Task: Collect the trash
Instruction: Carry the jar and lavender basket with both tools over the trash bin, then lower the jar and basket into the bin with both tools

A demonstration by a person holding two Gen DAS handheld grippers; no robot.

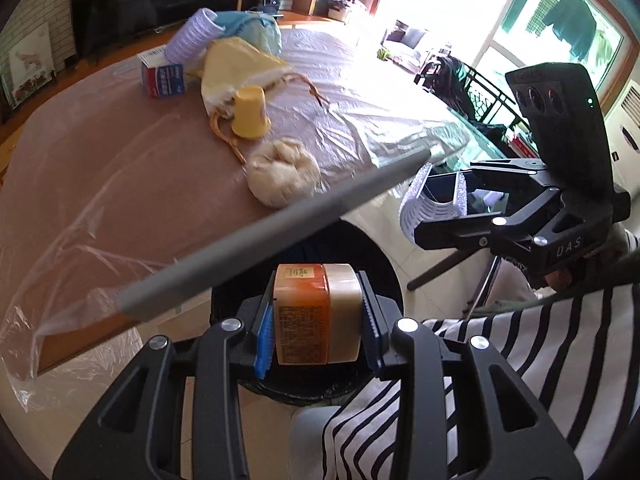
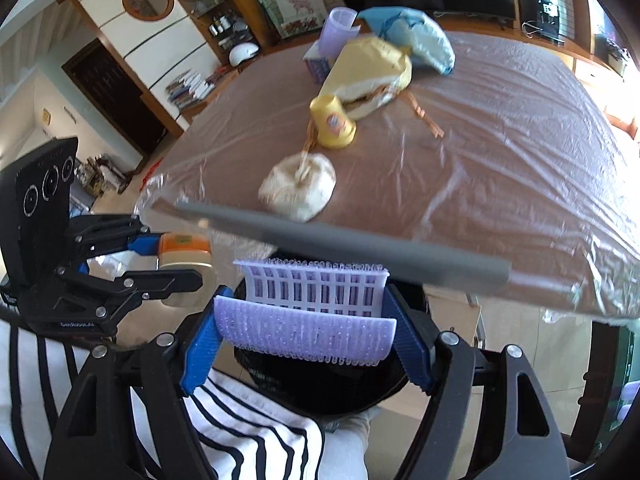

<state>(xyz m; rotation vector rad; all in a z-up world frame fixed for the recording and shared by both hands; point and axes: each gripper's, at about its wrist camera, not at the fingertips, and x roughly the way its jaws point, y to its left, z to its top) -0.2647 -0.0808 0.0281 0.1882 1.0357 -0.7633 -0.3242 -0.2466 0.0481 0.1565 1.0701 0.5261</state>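
Observation:
My left gripper [image 1: 316, 316] is shut on a small jar with an orange label [image 1: 316, 312], held above the black trash bin [image 1: 224, 300] beside the table. The jar also shows in the right wrist view [image 2: 184, 256]. My right gripper [image 2: 306, 320] is shut on a lilac hair roller [image 2: 308, 316], also over the bin [image 2: 320, 388]; the roller shows in the left wrist view [image 1: 432, 204]. On the table lie a crumpled beige wad [image 1: 282, 176], an upturned yellow cup [image 1: 250, 112], a yellow bag [image 1: 240, 68], a blue bag [image 1: 256, 28], another lilac roller [image 1: 192, 36] and a small box [image 1: 164, 80].
The table [image 1: 100, 168] is covered with clear plastic sheet that hangs over its edge. A grey bar [image 1: 260, 232] crosses in front of the table edge above the bin. My striped sleeve [image 1: 500, 360] lies below. A chair and railing stand at the right.

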